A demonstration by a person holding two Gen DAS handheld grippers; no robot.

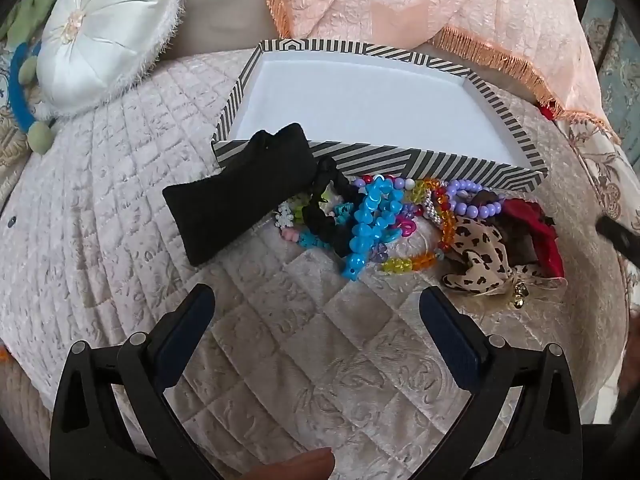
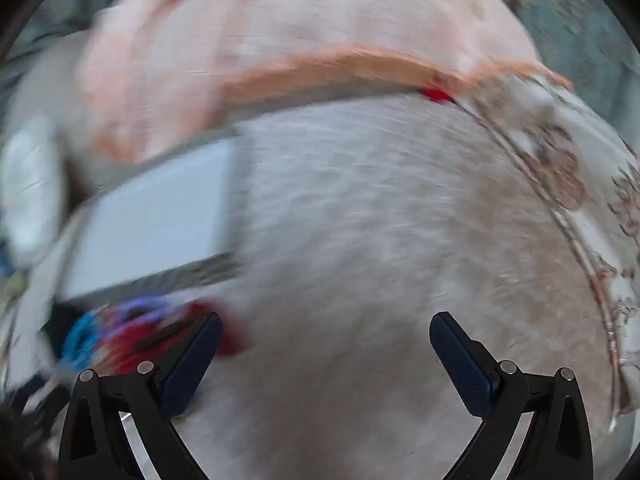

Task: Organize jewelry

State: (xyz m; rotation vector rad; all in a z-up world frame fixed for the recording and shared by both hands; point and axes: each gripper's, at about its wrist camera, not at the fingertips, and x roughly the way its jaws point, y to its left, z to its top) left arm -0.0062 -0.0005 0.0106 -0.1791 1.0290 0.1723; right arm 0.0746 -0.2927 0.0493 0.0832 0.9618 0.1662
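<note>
On the bed's quilted cover (image 1: pixel 120 184), going left to right in the left wrist view: a white round cushion (image 1: pixel 108 28) sits well off to the left, then a black fabric pouch (image 1: pixel 240 196) leans its upper end against the front wall of the striped box (image 1: pixel 376 160), whose white inside holds nothing. Just right of the pouch and tight against the box's front wall lies the jewelry pile: a black scrunchie (image 1: pixel 328 204), a blue bead bracelet (image 1: pixel 370 220), an orange and yellow bead bracelet (image 1: pixel 420 260), a lilac bead bracelet (image 1: pixel 476 204), a leopard-print bow (image 1: pixel 476 256) and a red fabric piece (image 1: pixel 536 232) at the far right. A peach fringed throw (image 1: pixel 440 4) is heaped behind the box.

The left hand-held gripper (image 1: pixel 316 300) hovers above bare quilt just short of the pile, jaws spread wide with nothing between them. The right hand-held gripper (image 2: pixel 326 328) is likewise wide open and empty; its view is badly smeared, with the box and pile only a blur at its left.

Risks, as I judge them: the pieces overlap and look tangled, so pinching one bracelet could drag its neighbours along or scatter beads of the pile across the quilt. The soft cover gives under pressure, so a low pinch may catch fabric instead. The pouch leaning on the box could slide if the box is nudged
</note>
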